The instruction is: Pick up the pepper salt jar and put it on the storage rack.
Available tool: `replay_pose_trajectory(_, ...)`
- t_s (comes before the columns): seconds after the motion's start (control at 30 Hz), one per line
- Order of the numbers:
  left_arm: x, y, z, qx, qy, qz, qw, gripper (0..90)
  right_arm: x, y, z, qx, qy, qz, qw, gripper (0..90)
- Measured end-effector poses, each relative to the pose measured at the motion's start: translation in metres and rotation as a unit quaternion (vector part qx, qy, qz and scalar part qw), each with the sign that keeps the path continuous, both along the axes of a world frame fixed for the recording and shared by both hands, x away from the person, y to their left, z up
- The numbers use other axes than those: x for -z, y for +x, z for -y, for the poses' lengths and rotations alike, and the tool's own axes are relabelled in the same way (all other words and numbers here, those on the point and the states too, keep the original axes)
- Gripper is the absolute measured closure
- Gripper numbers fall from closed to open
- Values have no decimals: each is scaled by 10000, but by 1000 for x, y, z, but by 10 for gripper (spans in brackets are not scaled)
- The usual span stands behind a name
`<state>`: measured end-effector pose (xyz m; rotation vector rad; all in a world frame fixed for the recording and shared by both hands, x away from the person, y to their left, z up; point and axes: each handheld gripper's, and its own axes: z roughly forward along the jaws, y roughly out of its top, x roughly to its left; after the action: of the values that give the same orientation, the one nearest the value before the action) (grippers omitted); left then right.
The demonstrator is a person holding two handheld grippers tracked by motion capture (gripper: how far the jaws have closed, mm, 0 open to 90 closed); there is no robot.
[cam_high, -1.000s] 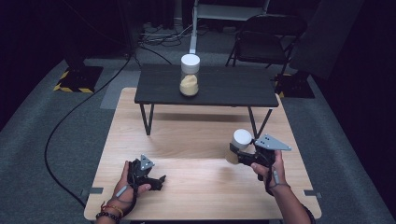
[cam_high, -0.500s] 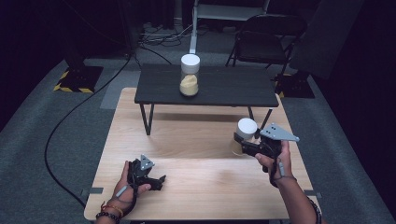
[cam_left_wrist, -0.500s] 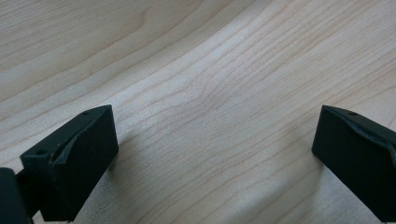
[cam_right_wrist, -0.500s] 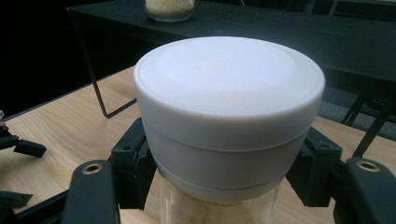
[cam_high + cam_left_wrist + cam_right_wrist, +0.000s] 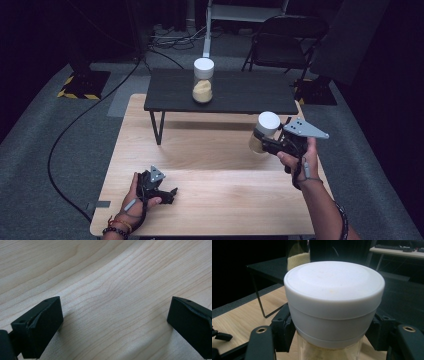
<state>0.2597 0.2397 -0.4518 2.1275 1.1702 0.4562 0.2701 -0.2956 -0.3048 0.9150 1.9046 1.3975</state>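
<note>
My right gripper (image 5: 264,142) is shut on a clear jar (image 5: 262,134) with a white lid and pale yellow powder inside, holding it in the air above the right side of the wooden table (image 5: 210,155). In the right gripper view the jar's lid (image 5: 334,297) is close up, with a black jaw pressed on each side of the jar just below it. A second jar (image 5: 203,81) of the same kind stands on the low black table (image 5: 240,95) behind. My left gripper (image 5: 167,194) rests on the wood near the front left, open, with bare wood (image 5: 112,302) between its jaws.
A black folding chair (image 5: 282,42) stands behind the black table at the right. A black cable (image 5: 65,135) curves over the grey carpet at the left. A yellow-and-black striped base (image 5: 82,85) sits at the far left.
My right gripper has lifted the jar off the wooden table and carried it up, a little toward the black table. The left gripper has stayed where it was.
</note>
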Motion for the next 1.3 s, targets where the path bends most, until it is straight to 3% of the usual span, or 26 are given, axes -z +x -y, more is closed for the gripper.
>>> replay_pose_trajectory(0.53, 0, 0, 0, 4, 5, 2, 10000, 4, -30, 13, -9, 107, -66, 195, 9997, 340)
replay_pose_trajectory(0.97, 0, 0, 0, -1, 0, -1, 10000, 5, -56, 29, -12, 296, 46, 307, 9991, 339)
replay_pose_trajectory(1.3, 0, 0, 0, 10, 6, 1, 10000, 4, -65, 48, -22, 448, -10, 364, 9983, 339)
